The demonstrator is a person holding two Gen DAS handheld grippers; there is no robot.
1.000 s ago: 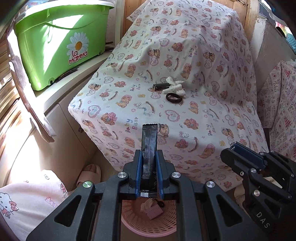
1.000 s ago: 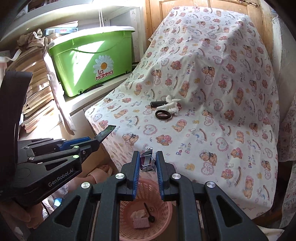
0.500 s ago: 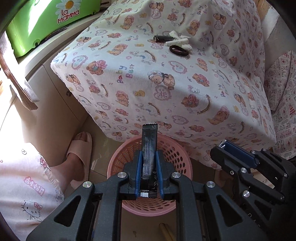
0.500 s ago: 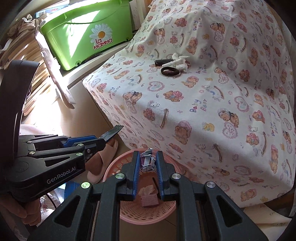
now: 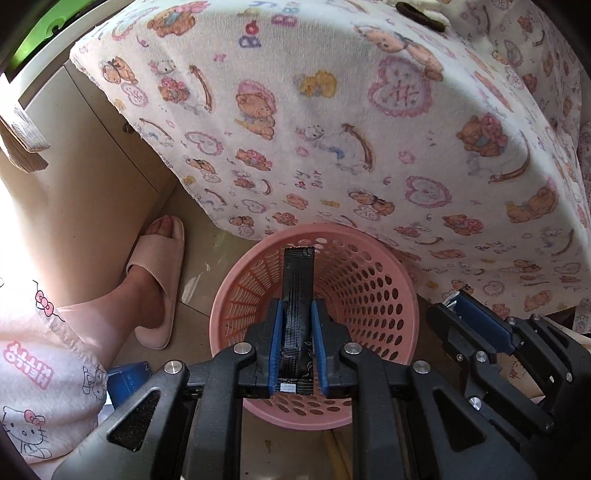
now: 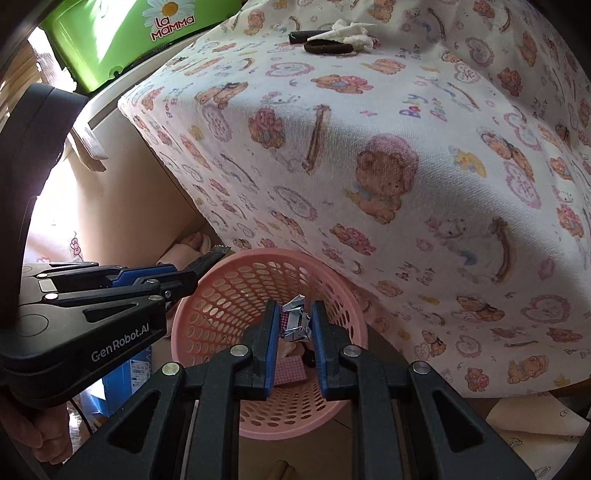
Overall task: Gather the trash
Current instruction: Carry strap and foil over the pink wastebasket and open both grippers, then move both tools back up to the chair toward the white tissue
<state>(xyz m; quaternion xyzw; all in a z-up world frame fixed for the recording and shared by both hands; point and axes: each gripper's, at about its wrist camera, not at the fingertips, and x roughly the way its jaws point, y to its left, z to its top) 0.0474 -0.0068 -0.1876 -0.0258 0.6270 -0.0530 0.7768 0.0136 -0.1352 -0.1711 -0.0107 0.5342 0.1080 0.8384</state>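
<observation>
Looking down the left wrist view, the left gripper [image 5: 297, 325] clamps a long black sachet [image 5: 297, 295] upright between its blue pads, directly over the mouth of the pink basket [image 5: 391, 291], with the right gripper [image 5: 452, 308] just to its right and a slippered foot [image 5: 157, 284] off to its left. Seen from the right wrist view, the right gripper [image 6: 294, 325] pinches a crumpled silver wrapper [image 6: 295, 323] above the same pink basket [image 6: 221, 295], the left gripper [image 6: 195, 275] beside it on the left, and a hair tie [image 6: 328, 48] and white tissue [image 6: 351, 31] lie far ahead on the bear-print cloth [image 6: 406, 129].
</observation>
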